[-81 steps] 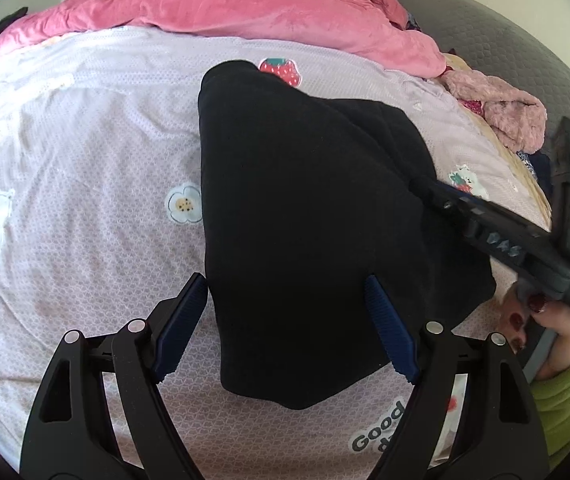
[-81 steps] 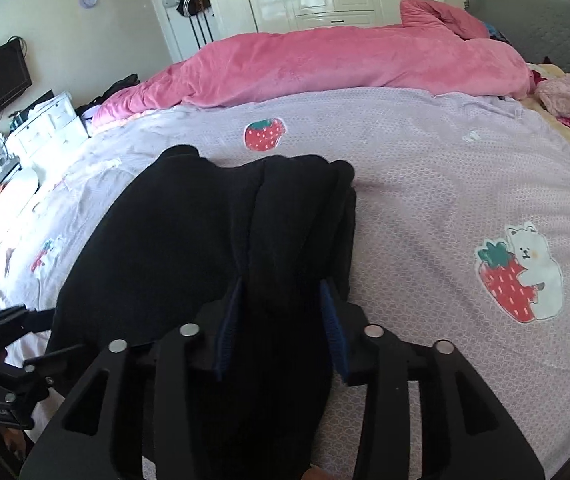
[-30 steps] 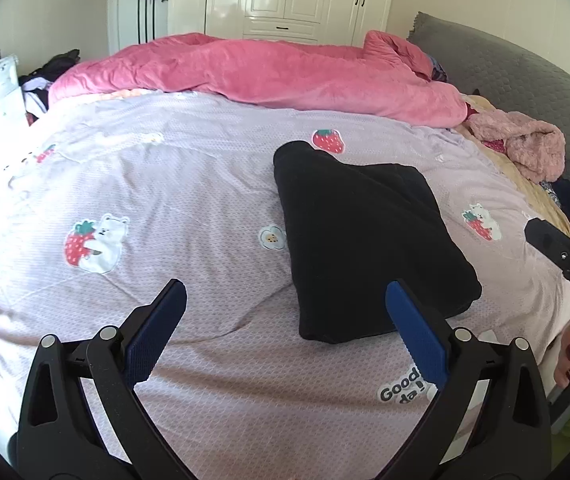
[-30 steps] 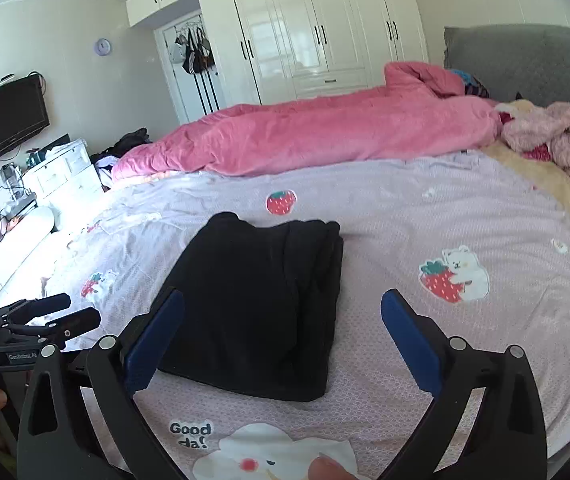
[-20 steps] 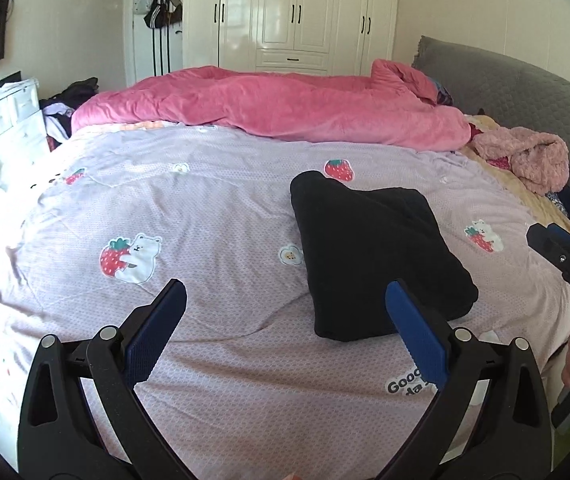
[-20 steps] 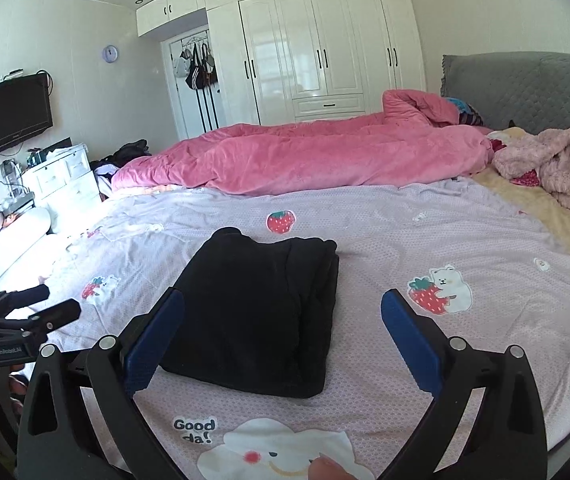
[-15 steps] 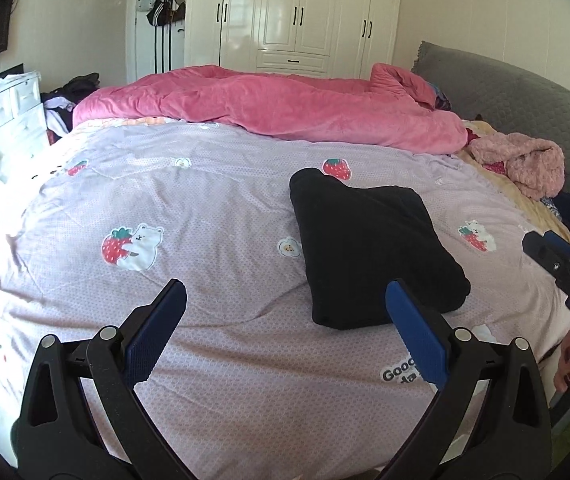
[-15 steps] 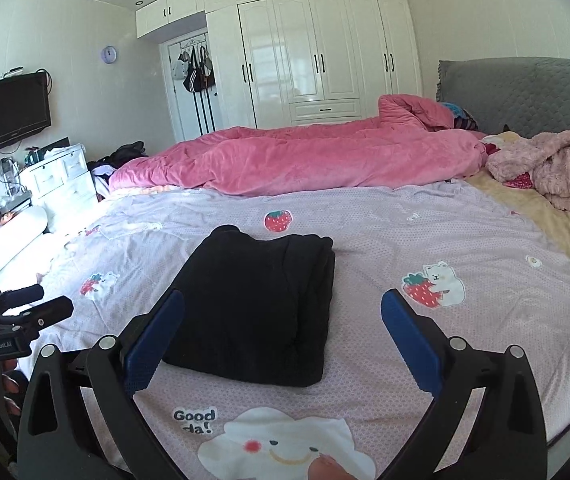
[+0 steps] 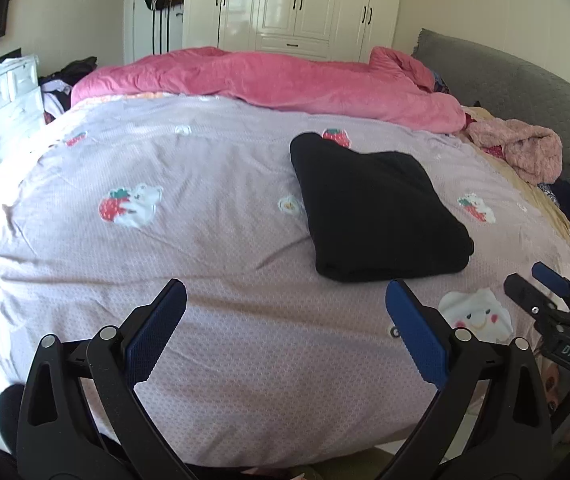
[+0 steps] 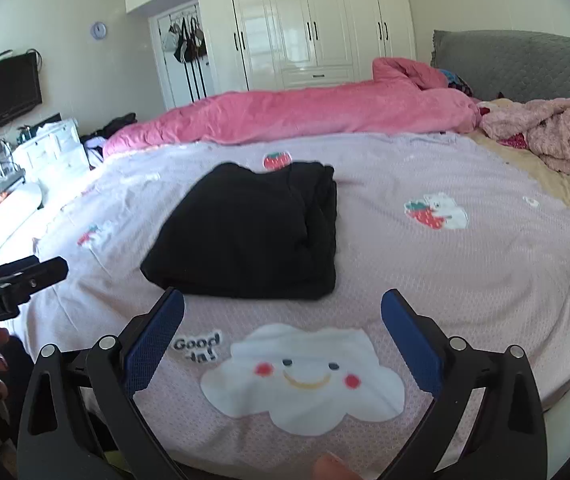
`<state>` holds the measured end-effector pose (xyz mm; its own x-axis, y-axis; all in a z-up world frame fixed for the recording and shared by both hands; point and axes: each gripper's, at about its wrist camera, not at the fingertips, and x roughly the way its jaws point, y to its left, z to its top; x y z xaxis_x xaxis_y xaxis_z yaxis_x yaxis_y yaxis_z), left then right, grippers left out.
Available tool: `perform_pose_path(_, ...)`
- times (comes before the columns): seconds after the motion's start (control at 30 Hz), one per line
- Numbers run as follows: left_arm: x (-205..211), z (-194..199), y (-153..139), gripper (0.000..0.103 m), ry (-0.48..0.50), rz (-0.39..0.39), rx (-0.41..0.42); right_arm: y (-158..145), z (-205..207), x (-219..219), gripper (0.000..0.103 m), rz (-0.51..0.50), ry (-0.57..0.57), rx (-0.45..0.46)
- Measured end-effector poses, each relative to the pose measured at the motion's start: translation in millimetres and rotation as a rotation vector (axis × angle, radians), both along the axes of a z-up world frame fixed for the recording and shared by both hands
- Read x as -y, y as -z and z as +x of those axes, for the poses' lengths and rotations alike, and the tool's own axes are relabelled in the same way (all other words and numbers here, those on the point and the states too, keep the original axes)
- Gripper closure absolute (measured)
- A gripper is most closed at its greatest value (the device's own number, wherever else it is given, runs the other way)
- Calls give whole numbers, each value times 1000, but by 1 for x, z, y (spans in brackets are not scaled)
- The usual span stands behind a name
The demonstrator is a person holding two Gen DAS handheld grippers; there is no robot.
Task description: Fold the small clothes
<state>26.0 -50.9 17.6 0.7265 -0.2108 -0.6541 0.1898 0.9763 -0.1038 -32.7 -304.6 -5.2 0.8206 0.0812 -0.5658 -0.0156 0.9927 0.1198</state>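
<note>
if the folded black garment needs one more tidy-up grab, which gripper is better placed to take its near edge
Probably the right. In its own view the folded black garment lies straight ahead, near edge between the open fingers of the right gripper. For the left gripper, also open, the garment sits off to its right.

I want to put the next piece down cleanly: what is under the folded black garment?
The folded black garment lies on the lilac printed bedspread, partly covering a strawberry print at its far edge. Whatever else lies beneath it is hidden.

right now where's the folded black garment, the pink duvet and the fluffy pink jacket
folded black garment (image 9: 377,208), left wrist view, middle of its top face
pink duvet (image 9: 285,80), left wrist view, its middle
fluffy pink jacket (image 10: 553,132), right wrist view, its middle
</note>
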Motion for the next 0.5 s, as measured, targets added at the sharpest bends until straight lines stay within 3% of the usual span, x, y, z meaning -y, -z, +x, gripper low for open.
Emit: perform_pose_path(0.5,4,2,16,9,6,14,-52,20,8,-4,5,-11,3,-56)
